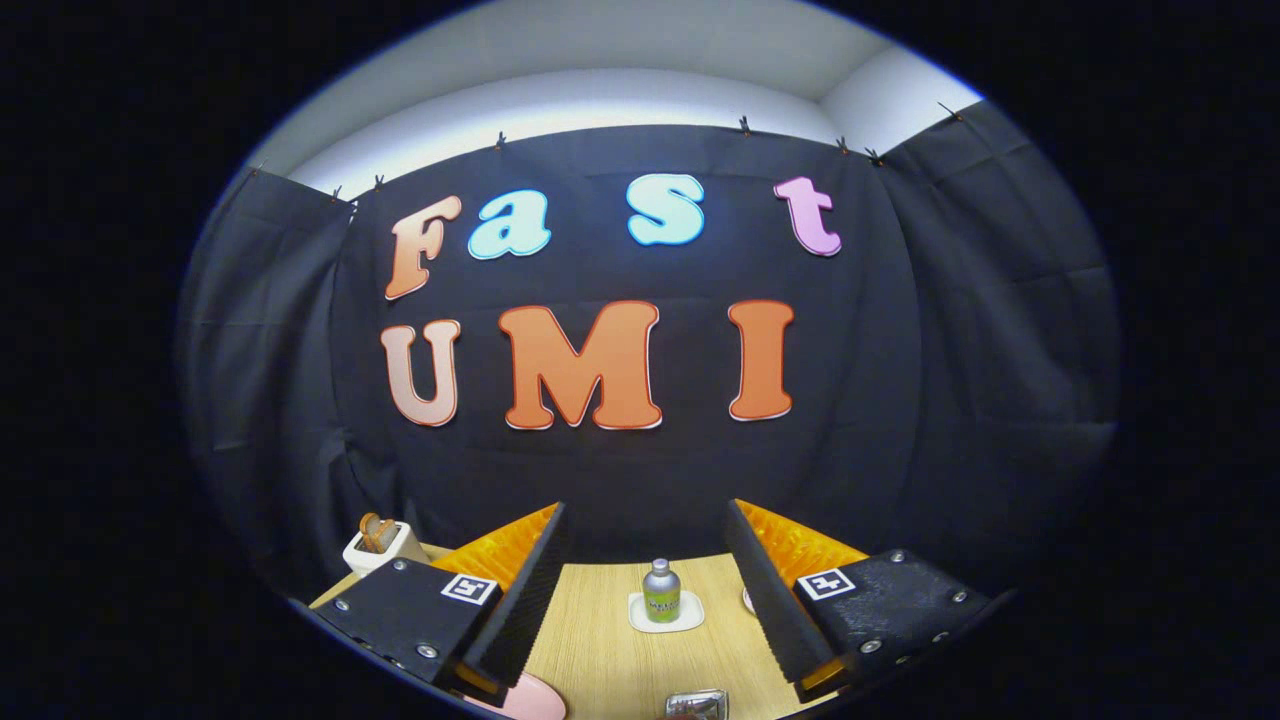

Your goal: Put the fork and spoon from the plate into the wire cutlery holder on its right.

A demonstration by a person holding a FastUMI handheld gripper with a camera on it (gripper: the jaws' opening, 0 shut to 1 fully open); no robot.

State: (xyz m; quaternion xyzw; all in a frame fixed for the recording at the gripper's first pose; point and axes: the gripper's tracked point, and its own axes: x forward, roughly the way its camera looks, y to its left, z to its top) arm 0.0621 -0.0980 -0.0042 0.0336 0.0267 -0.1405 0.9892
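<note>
Wooden worktop [600, 640] lies under the gripper [648, 590], its fingers wide apart and holding nothing; a bottle [660, 592] on a coaster [690, 618] stands far between them.

No legible text on objects.

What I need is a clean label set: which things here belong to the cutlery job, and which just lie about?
Job:
- pink plate, by the left finger
- shiny metal thing between the fingers, maybe the wire holder; too cut off to tell
- gripper, fingers open, empty

Lying about:
- small bottle on a white coaster
- white container beyond the left finger
</note>
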